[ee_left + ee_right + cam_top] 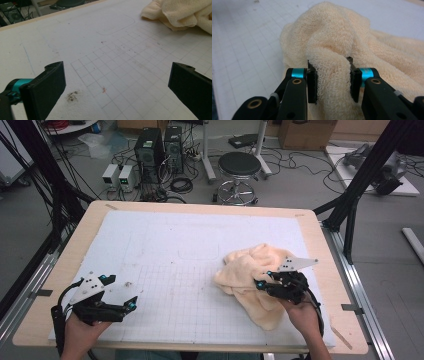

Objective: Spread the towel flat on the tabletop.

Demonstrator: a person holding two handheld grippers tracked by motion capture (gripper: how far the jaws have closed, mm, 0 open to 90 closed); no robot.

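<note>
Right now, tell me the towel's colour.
Pale peach-cream all over, no pattern; the towel shows best in the right gripper view.

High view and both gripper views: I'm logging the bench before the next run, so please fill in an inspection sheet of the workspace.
Surface: white gridded foam mat on a light wooden table; a dark smudge and small specks on the mat.
Job's things: crumpled cream terry towel at the mat's right, a fold raised.
Clutter: nothing seen on the table.
Grippers: right gripper shut on a towel fold; left gripper open, nothing between its jaws, over the mat's near left.
Cables: black cable trailing from the left gripper; tangled leads on the floor.
Surroundings: black round stool, computer towers, cardboard box.
</note>
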